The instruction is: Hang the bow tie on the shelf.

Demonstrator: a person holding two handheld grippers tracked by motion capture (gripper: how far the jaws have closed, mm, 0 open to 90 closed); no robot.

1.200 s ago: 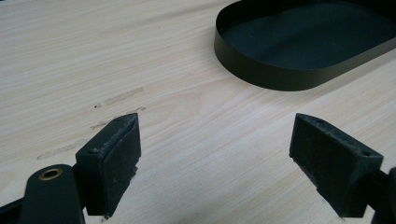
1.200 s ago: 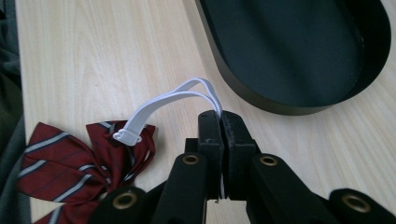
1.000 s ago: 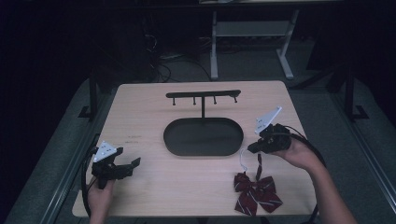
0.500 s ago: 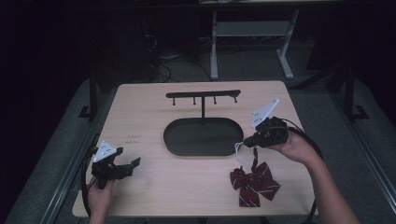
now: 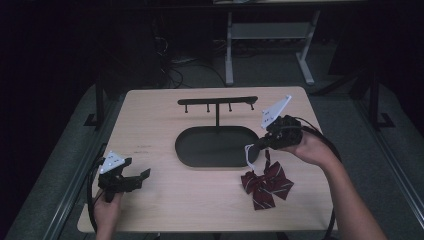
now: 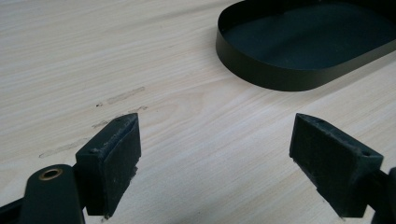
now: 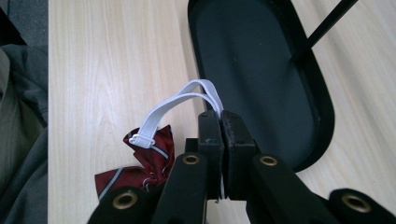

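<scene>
One bow tie (image 5: 266, 184), dark red with thin pale stripes, hangs just below the right gripper (image 5: 254, 148) by its single white elastic strap (image 7: 173, 108). In the right gripper view the two black jaws are pressed together on a doubled loop of that strap, which arcs out from the pinch and runs down to the knot of the bow; the bow itself sits under and to the side of the jaws. From the high view, the bow's lower wings lie on or just above the table (image 5: 150, 120); whether they touch it cannot be told.

Beyond the clamped jaws lies one black oval tray (image 5: 200, 155), its near rim close to the gripper's tips. One thin black post rises from the tray's far side and carries one crossbar rack (image 5: 218, 101) with four short pegs hanging under it, further out from the right gripper.

The left gripper (image 6: 215, 154) is well apart from the bow, at the opposite front corner of the table. Its jaws stand wide, with nothing between the two pads (image 6: 114, 163) but bare wood grain; the tray's edge lies ahead of it and off to one side.
</scene>
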